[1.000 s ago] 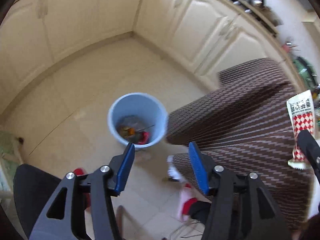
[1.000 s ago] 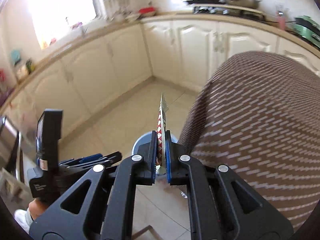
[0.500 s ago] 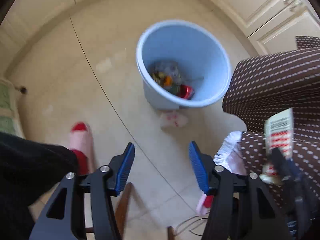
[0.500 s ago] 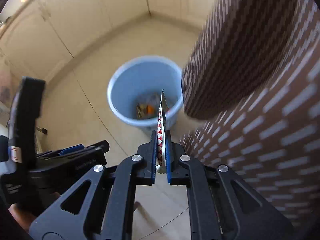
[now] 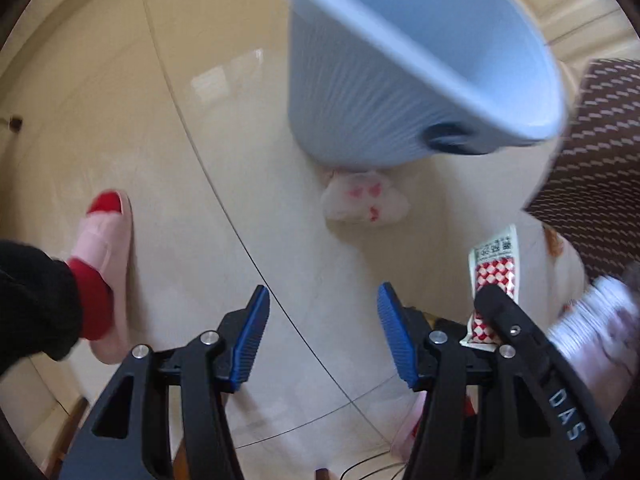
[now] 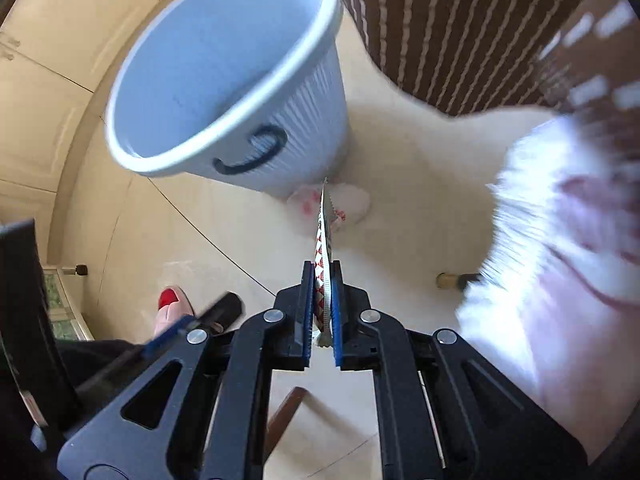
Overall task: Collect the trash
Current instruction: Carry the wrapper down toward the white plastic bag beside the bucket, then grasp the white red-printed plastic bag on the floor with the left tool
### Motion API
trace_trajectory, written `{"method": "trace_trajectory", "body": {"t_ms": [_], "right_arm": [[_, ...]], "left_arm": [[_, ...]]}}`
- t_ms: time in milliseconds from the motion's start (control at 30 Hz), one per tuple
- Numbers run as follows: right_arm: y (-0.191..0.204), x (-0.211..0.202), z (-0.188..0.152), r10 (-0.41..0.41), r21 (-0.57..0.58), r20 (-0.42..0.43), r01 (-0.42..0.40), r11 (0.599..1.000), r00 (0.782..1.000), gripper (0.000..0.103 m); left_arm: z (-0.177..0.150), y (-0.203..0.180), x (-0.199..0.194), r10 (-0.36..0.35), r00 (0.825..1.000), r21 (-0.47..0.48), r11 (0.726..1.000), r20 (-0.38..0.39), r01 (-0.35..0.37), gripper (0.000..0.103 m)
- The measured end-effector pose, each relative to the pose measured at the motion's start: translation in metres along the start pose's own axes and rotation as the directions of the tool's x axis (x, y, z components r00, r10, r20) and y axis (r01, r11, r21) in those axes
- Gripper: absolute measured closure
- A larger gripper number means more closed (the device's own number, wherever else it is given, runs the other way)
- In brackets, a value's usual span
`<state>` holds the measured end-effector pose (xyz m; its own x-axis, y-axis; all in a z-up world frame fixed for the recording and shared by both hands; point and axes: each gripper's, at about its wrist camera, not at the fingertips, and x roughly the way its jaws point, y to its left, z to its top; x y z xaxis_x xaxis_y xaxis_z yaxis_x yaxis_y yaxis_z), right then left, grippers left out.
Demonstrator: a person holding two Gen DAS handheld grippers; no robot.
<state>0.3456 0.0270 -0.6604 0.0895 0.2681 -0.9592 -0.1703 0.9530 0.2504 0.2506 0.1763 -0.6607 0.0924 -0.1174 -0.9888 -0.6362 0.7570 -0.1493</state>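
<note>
your right gripper (image 6: 322,316) pinches the red-checked wrapper (image 6: 324,248) edge-on, pointing steeply down beside the blue bin (image 6: 224,80). a crumpled white tissue (image 5: 366,202) lies on the floor at the bin's base. your left gripper (image 5: 324,340) points straight down, jaws spread, empty.

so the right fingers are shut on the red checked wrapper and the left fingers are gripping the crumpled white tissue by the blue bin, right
Not quite. The left gripper is open and holds nothing, as the left wrist view shows; the crumpled white tissue lies on the floor at the foot of the blue bin. The right gripper is indeed shut on the red checked wrapper.
</note>
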Motion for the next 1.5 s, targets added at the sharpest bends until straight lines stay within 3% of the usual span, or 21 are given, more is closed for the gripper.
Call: {"method": "trace_trajectory", "body": {"t_ms": [167, 500, 667, 1100, 1500], "right_arm": [[-0.011, 0.043, 0.003, 0.0, 0.039, -0.044, 0.001, 0.999, 0.999, 0.095], [-0.049, 0.108, 0.014, -0.012, 0.108, -0.088, 0.022, 0.994, 0.996, 0.095], [-0.058, 0.133, 0.017, -0.013, 0.128, -0.101, 0.026, 0.991, 0.995, 0.095], [-0.061, 0.125, 0.008, -0.031, 0.169, -0.088, 0.046, 0.985, 0.996, 0.095], [-0.052, 0.12, 0.009, -0.038, 0.15, -0.082, 0.05, 0.987, 0.996, 0.095]], "left_arm": [[0.015, 0.008, 0.044, 0.0, 0.999, -0.118, 0.993, -0.034, -0.004, 0.048], [0.022, 0.01, 0.119, -0.074, 0.996, -0.151, 0.986, -0.057, 0.065, 0.048], [0.024, 0.018, 0.139, -0.074, 0.995, -0.17, 0.983, -0.06, 0.063, 0.048], [0.043, -0.003, 0.15, -0.13, 0.991, -0.049, 0.99, 0.007, 0.13, 0.048], [0.048, -0.003, 0.162, -0.175, 0.984, -0.061, 0.983, 0.005, 0.175, 0.048]]}}
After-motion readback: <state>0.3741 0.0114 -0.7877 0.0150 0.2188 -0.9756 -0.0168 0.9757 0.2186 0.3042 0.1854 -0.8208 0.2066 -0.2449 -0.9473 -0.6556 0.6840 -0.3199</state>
